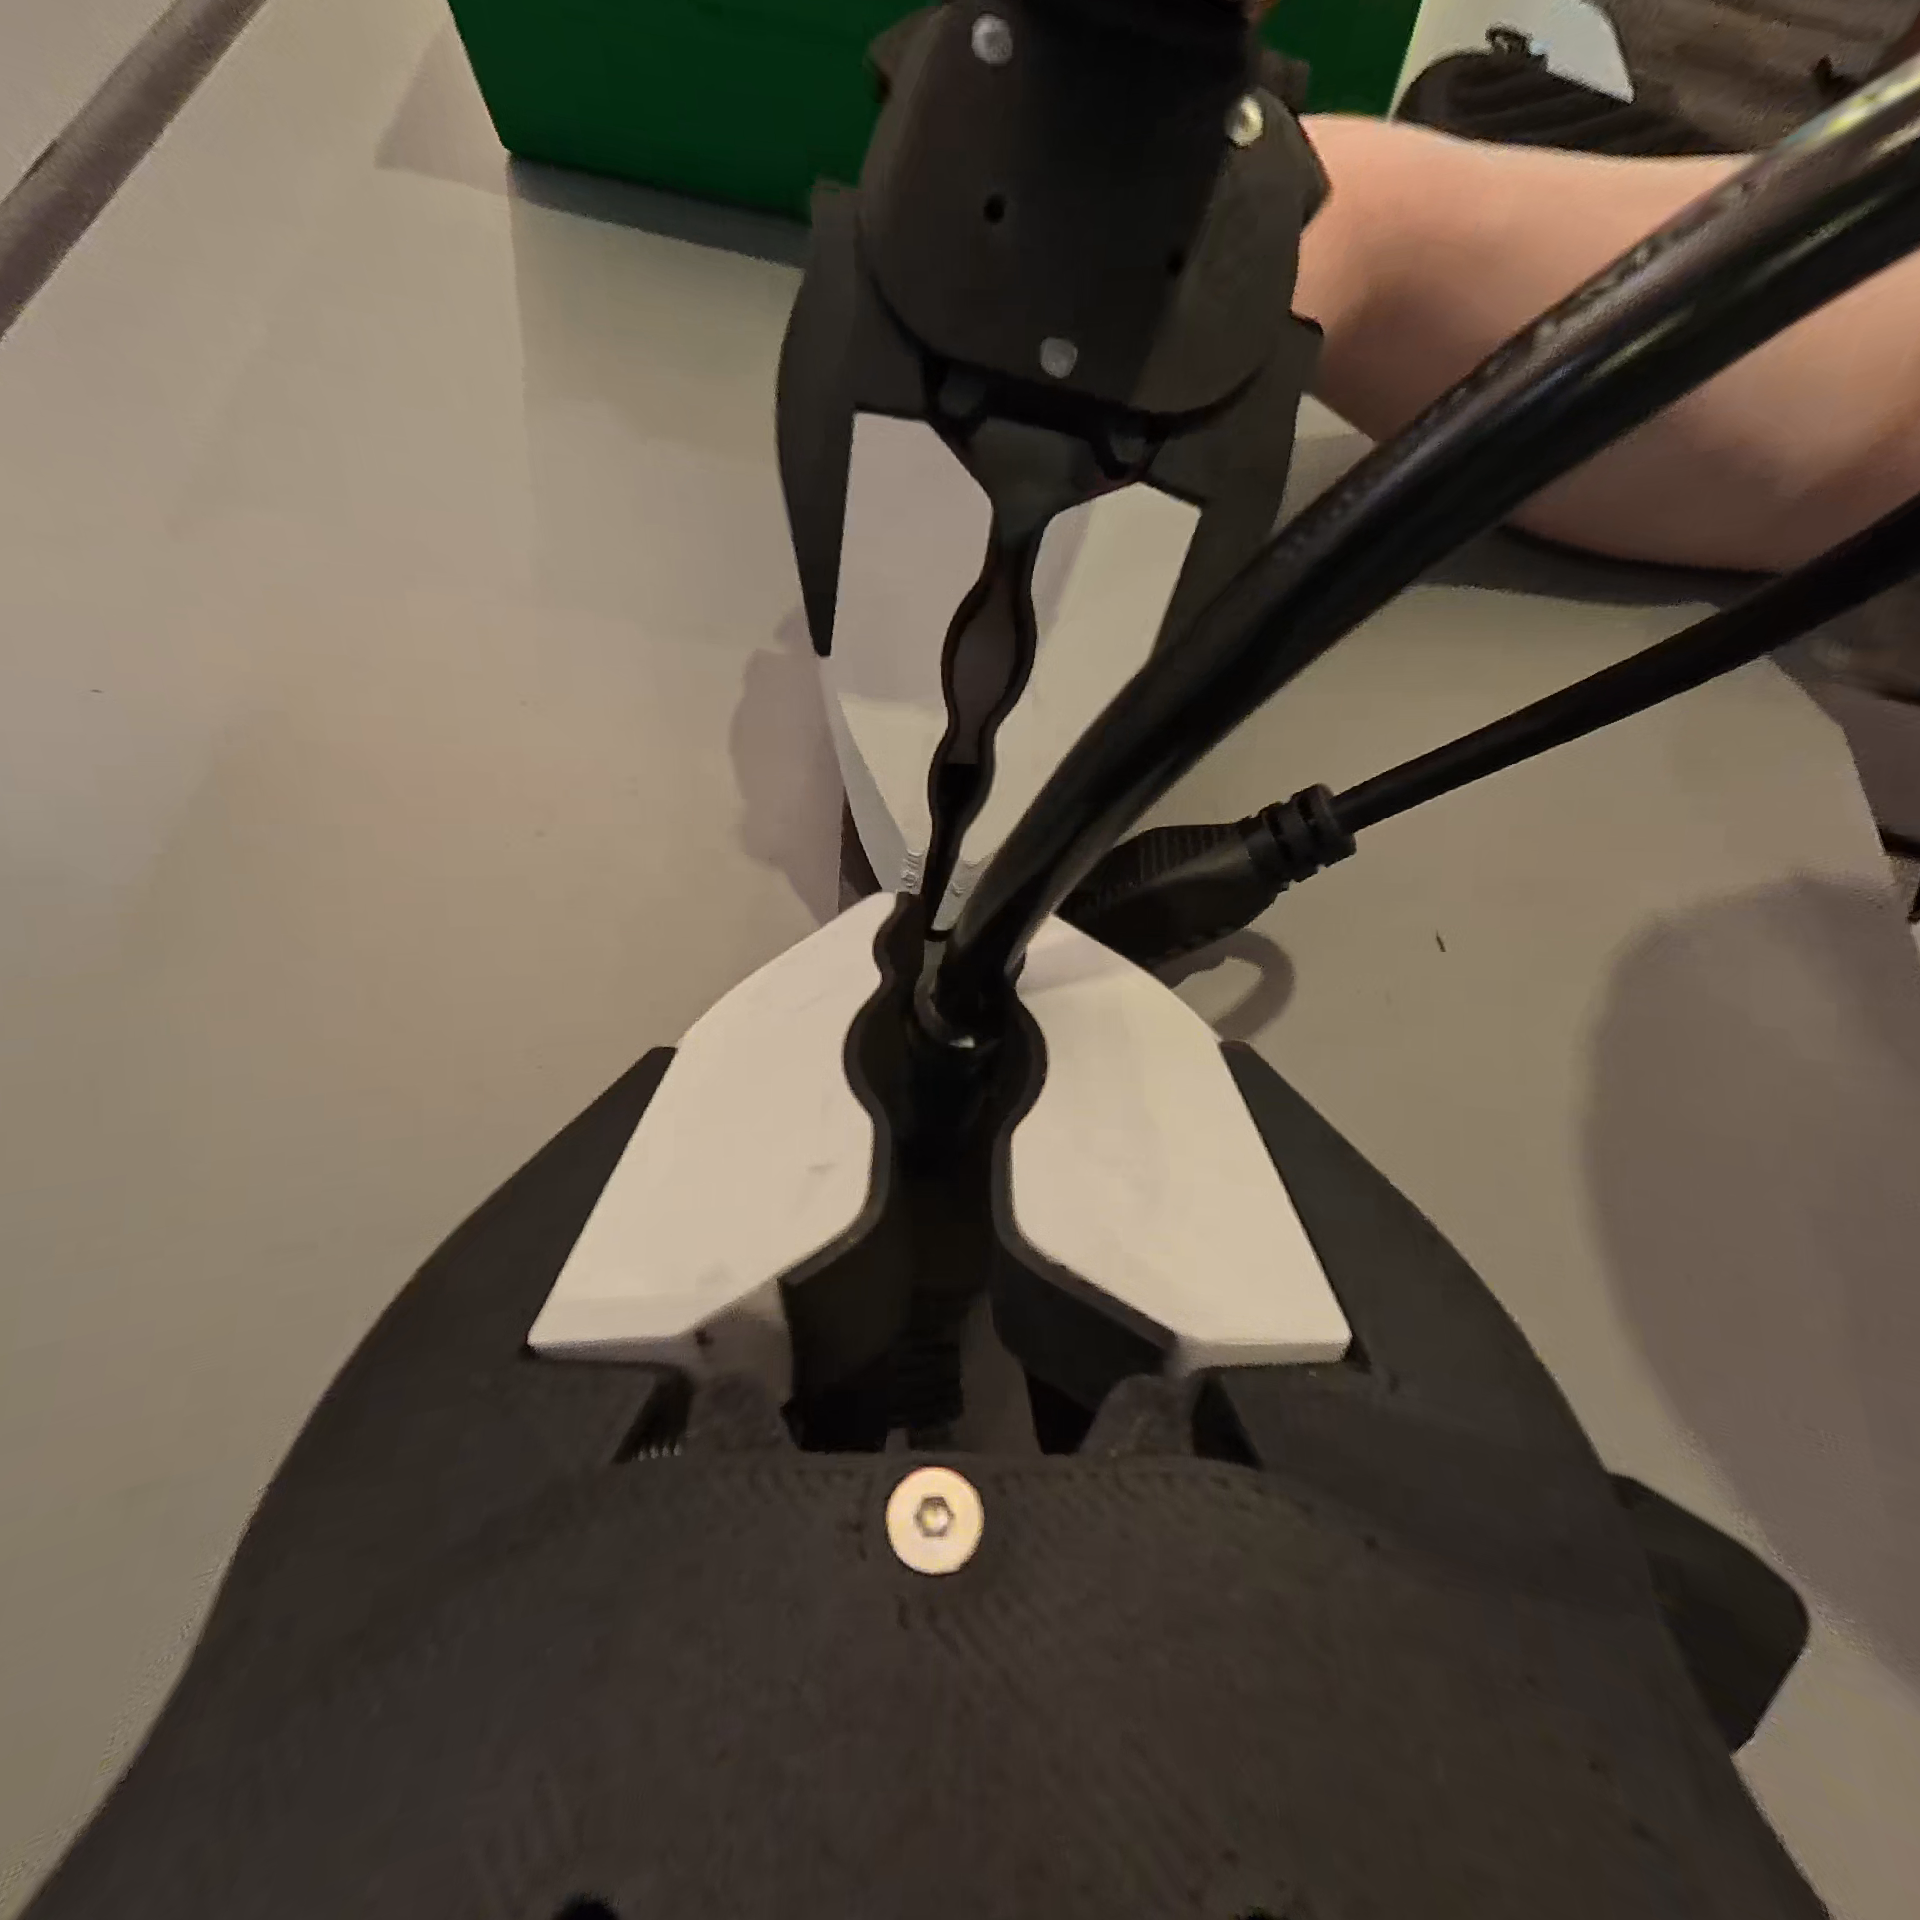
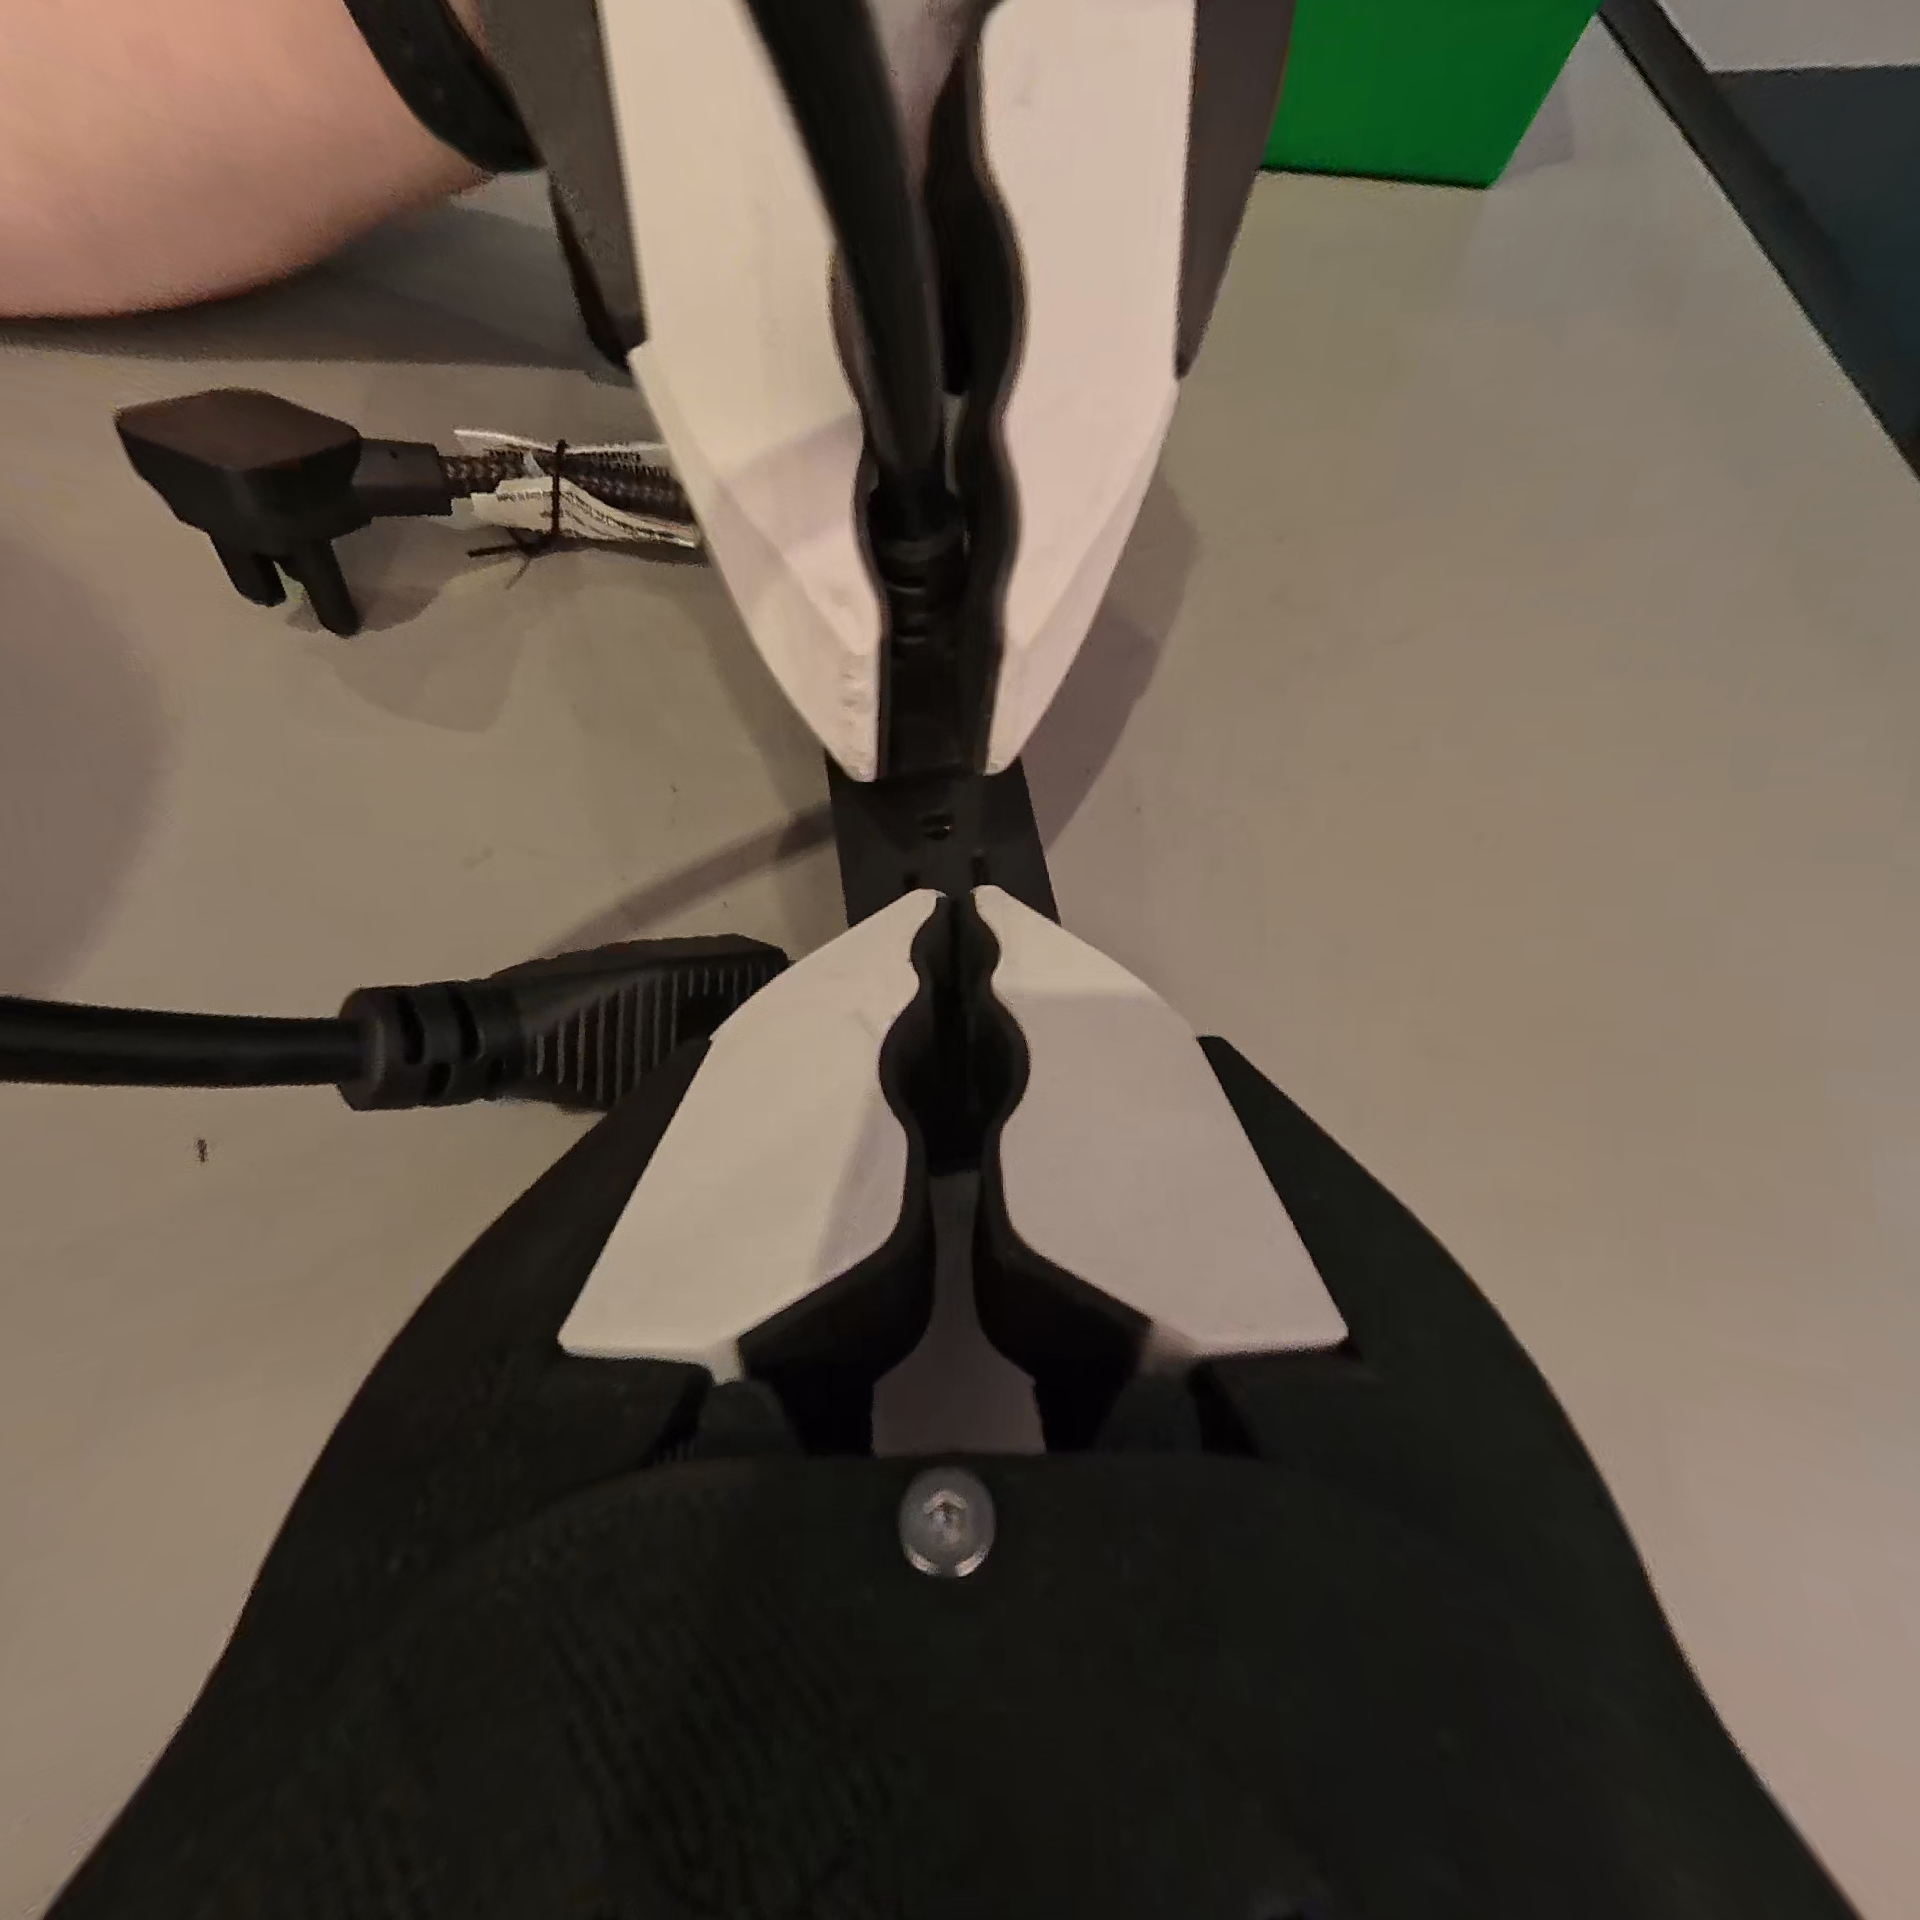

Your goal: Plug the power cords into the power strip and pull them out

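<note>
In the left wrist view my left gripper (image 1: 940,935) is shut on a thick black power cord (image 1: 1351,499) at its ribbed collar; the cable runs up to the right. The right wrist view shows that gripper (image 2: 930,758) pointing down, with the collar (image 2: 914,582) between its white fingers. Under its tips lies a narrow flat black piece (image 2: 940,842) with small holes, perhaps the power strip. My right gripper (image 2: 961,909) is shut, its tips at the near end of that piece; I cannot tell if it pinches it. It also faces me in the left wrist view (image 1: 920,878).
A second black plug with a ribbed grip (image 2: 623,1013) lies on the grey table (image 2: 1455,727), also in the left wrist view (image 1: 1174,873). A black three-pin plug with a braided, tagged cable (image 2: 239,478) lies farther left. A green box (image 1: 675,94) stands behind. A person's forearm (image 1: 1558,343) rests on the table. My left and right fingertips are right by each other.
</note>
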